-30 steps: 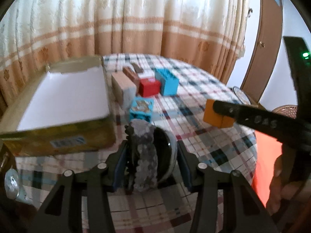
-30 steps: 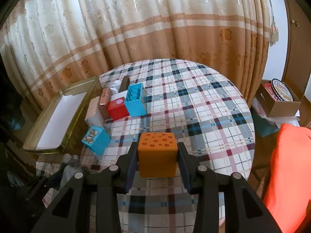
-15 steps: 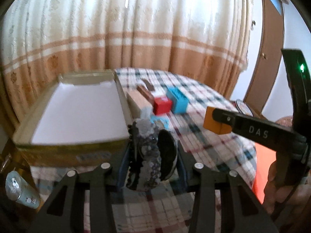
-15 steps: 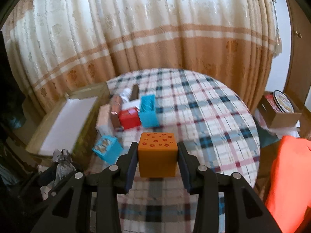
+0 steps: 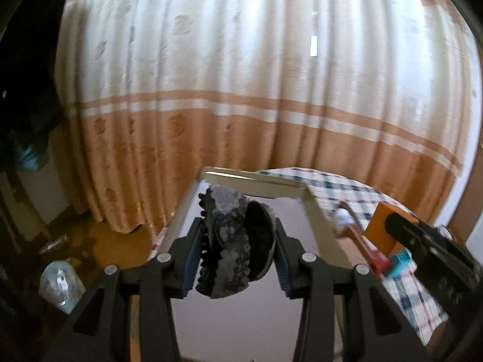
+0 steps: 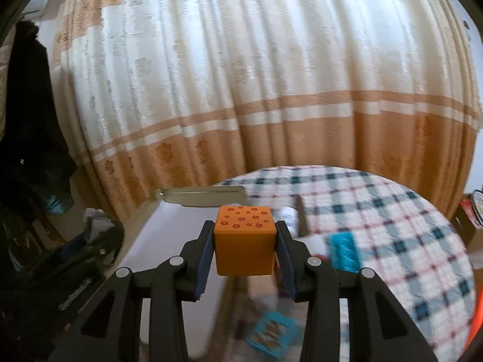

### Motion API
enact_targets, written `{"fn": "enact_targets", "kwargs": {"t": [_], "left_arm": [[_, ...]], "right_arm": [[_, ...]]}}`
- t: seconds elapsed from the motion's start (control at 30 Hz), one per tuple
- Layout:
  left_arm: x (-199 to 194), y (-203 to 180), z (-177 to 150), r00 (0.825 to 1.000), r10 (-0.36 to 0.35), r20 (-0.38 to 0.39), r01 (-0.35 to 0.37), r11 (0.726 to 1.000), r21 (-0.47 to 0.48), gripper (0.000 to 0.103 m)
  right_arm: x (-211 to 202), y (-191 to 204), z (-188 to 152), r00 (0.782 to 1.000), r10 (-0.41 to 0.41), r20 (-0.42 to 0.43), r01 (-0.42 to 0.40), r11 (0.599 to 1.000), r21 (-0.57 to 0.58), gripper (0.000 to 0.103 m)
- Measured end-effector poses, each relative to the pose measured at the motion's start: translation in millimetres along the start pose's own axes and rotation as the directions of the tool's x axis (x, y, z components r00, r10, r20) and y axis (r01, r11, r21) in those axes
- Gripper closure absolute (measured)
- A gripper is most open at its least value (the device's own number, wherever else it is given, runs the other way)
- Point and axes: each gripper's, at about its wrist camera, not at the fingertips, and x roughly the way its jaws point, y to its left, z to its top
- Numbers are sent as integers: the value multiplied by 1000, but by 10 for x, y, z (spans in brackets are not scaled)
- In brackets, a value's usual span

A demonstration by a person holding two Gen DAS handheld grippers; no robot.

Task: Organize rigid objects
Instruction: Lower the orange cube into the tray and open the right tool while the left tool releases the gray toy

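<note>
The white floor of the box [image 5: 241, 325] is left bare for entry; its gold rim [image 5: 320, 223] and the boxes [image 6: 342, 252] beside it are set in the way.

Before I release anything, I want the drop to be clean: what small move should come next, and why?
Probably lower both grippers into the tray. The left gripper grips the beaded piece and the right gripper the orange cube, both over its white floor, clear of the rim.
</note>
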Motion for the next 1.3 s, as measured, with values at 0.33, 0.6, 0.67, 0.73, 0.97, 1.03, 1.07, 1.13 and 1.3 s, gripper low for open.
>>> {"fn": "enact_targets", "kwargs": {"t": [0.33, 0.6, 0.67, 0.73, 0.97, 1.03, 1.07, 1.13, 1.3], "left_arm": [[283, 92, -17, 995, 92, -28, -92, 995, -27, 60], [294, 35, -58, 983, 183, 29, -182, 983, -26, 60], [290, 36, -81, 980, 196, 33, -195, 980, -28, 60], [288, 46, -74, 980, 197, 31, -196, 980, -40, 60], [283, 52, -76, 977, 208, 36, -207, 978, -34, 60], [282, 60, -75, 978, 207, 34, -205, 978, -38, 60], [282, 63, -74, 978, 206, 33, -204, 978, -42, 60], [271, 57, -83, 976, 215, 35, -213, 976, -46, 57], [184, -5, -99, 963, 258, 84, -255, 966, -40, 32]], "right_arm": [[324, 391, -59, 998, 20, 67, -11, 992, -124, 60], [370, 432, -117, 996, 10, 84, 4, 987, -163, 60], [393, 412, -112, 997, 7, 74, 5, 988, -153, 60], [424, 405, -116, 998, -1, 58, 10, 989, -148, 60], [491, 383, -127, 1000, -1, 19, 4, 990, -138, 60], [490, 379, -135, 1000, -1, 19, 3, 991, -137, 60], [487, 377, -132, 1000, -1, 19, 4, 990, -138, 60], [487, 377, -133, 1000, -7, 19, 10, 990, -139, 60], [440, 380, -133, 999, -18, 42, 24, 989, -146, 60]]}}
